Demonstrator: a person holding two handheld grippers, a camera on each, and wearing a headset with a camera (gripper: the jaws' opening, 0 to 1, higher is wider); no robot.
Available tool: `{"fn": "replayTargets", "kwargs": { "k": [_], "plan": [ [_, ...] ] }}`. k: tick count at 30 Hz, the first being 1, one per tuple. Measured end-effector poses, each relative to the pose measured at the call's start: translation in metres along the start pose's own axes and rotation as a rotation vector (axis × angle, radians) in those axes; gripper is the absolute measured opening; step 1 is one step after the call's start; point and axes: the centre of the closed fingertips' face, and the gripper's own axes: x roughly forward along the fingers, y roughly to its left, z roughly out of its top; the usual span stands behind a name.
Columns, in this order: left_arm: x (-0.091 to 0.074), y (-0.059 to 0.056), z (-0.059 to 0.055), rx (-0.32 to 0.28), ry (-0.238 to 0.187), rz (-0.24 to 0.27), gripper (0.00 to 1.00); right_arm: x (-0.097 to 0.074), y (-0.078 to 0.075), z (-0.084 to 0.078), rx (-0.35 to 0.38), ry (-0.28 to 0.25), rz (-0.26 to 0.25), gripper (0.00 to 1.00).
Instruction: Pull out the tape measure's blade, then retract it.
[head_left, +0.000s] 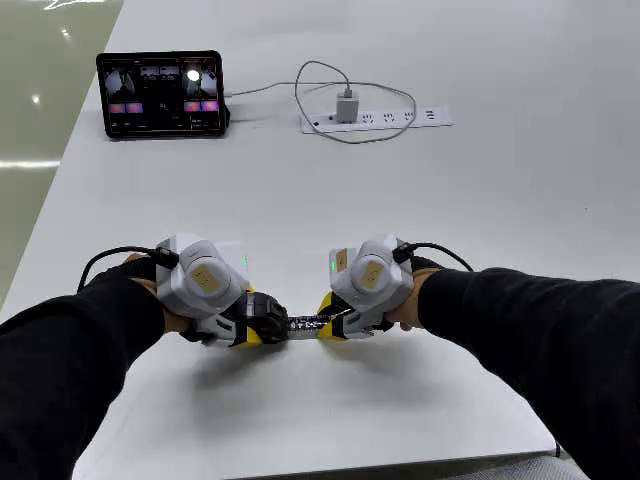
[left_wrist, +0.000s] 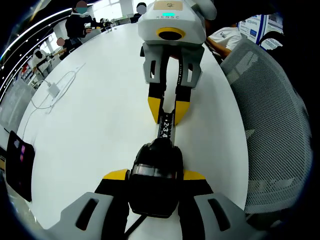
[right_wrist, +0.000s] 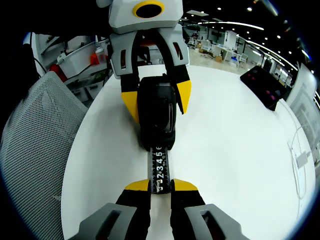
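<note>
- Black plastic tape measure case (left_wrist: 156, 167) sits at the white table (head_left: 400, 200)'s near edge, clamped by the left gripper (left_wrist: 156, 176).
- Right gripper (right_wrist: 161, 186) pinches the short numbered blade (right_wrist: 160, 167). The blade's axis runs straight between the grippers, so further extension would mean pulling rightward.

There are two grippers, the left gripper (head_left: 250, 325) and the right gripper (head_left: 328, 320), with one tape measure (head_left: 272, 322) held between them. Well beyond them on the one table (head_left: 450, 200) are one tablet (head_left: 162, 93), one power strip (head_left: 400, 118) and one charger (head_left: 347, 105). One mesh chair (left_wrist: 270, 125) stands near the grippers.
</note>
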Motion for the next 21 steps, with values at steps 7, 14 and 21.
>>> {"fn": "replayTargets", "kwargs": {
  "k": [7,14,21],
  "plan": [
    [0.0,0.0,0.0,0.0,-0.001,0.002,0.32,-0.003,0.0,-0.005,0.001,0.01,-0.002,0.11],
    [0.0,0.001,0.0,-0.001,-0.001,0.005,0.32,-0.006,0.0,-0.008,0.002,0.016,-0.005,0.11],
    [0.0,0.0,-0.001,-0.003,0.0,0.007,0.32,-0.008,-0.001,-0.014,0.0,0.023,-0.009,0.11]
  ]
}}
